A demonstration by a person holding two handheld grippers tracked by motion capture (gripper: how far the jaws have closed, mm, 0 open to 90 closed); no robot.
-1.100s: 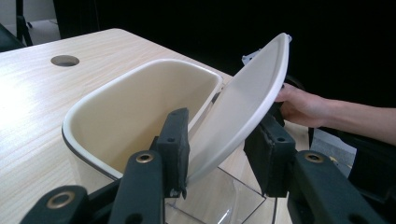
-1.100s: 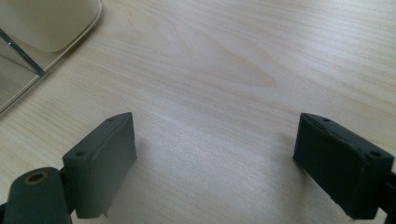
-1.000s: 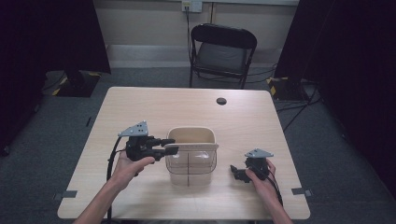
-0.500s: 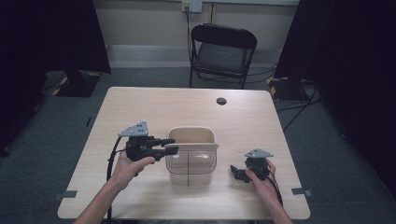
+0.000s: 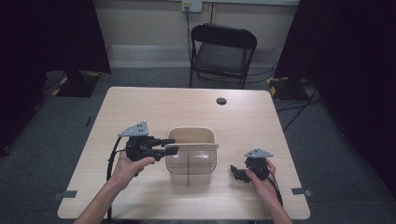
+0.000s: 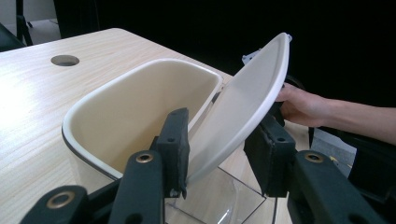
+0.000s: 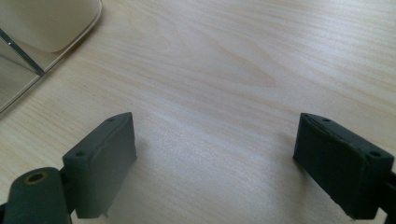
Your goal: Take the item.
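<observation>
The cream lid [image 6: 243, 102] is held clear of the cream bin [image 5: 191, 156], tilted on edge above the bin's near rim; the lid is judged to be off its seat, and whether it is being removed or refitted cannot be told. The left gripper [image 6: 219, 154] is closed on the lid's lower edge, one pad on each face. The right gripper [image 7: 215, 158] is held wide open to the right of the bin, low over the bare table [image 5: 261, 121], and nothing is gripped.
</observation>
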